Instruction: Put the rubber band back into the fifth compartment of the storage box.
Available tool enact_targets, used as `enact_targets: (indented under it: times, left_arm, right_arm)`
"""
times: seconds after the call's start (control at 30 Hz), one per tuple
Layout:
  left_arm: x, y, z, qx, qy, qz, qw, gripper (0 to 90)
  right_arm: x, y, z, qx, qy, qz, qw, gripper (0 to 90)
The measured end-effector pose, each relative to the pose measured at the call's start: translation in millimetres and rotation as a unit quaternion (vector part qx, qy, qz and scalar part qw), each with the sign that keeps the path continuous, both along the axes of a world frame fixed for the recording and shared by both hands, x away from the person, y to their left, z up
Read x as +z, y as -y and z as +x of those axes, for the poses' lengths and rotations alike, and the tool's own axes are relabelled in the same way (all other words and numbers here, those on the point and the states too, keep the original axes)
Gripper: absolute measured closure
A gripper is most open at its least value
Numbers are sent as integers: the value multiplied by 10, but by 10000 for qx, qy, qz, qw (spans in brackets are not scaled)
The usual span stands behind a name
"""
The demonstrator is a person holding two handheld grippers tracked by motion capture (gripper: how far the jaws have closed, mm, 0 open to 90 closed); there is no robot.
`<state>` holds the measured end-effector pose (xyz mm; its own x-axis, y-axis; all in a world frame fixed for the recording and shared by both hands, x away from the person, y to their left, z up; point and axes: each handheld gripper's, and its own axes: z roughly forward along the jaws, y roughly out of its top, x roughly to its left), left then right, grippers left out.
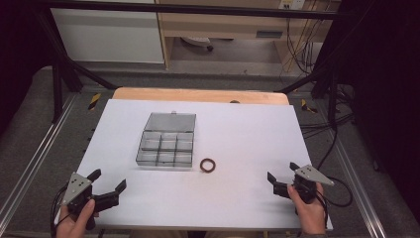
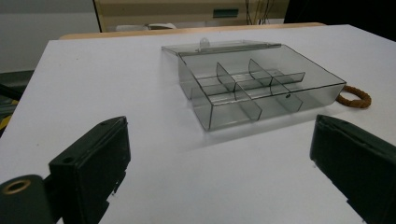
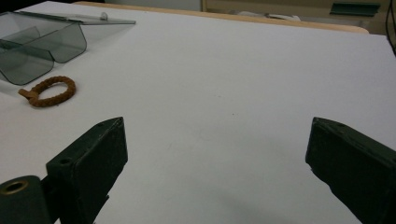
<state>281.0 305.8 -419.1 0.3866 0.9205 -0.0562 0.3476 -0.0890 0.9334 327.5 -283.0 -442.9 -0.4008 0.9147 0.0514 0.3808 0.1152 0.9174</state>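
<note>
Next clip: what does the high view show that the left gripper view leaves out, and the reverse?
High view alone: both hands, the left claw and right claw open above the white sheet, and the floor and cables around the table. Left gripper view alone: the dividers seen from the side, low and close. Shared: the clear compartment box, lid open, and the brown braided ring beside it.

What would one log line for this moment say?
left gripper: open, empty | right gripper: open, empty | ring: on table, right of box | box: lid open, compartments look empty
</note>
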Motion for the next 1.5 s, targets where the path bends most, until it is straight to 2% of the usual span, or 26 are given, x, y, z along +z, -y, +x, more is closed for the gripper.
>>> enact_targets:
  times: [0.23,0.37,0.57,0.8,0.93,1.23,1.5]
  left_arm:
    - [-5,58,43,-36,-1,112,9999,48]
    - [-2,90,156,-32,72,170,9998,46]
    - [-24,124,285,-48,126,164,9998,54]
    - [-37,162,198,-195,10,132,9997,48]
    - [-56,175,163,-304,-56,224,9993,46]
    - [-45,155,175,-241,-24,222,9995,45]
    - [-48,141,197,-115,-31,236,9996,46]
  right_arm:
    - [3,-42,16,152,74,-44,9998,62]
    - [63,-115,-1,259,240,-21,9994,58]
    - [120,-197,4,379,302,-10,9988,50]
    - [279,-325,70,613,350,-28,9975,58]
    - [395,-430,128,716,347,-87,9968,41]
    - [470,-594,234,867,331,-68,9957,30]
    - [501,-794,384,1144,328,-150,9928,50]
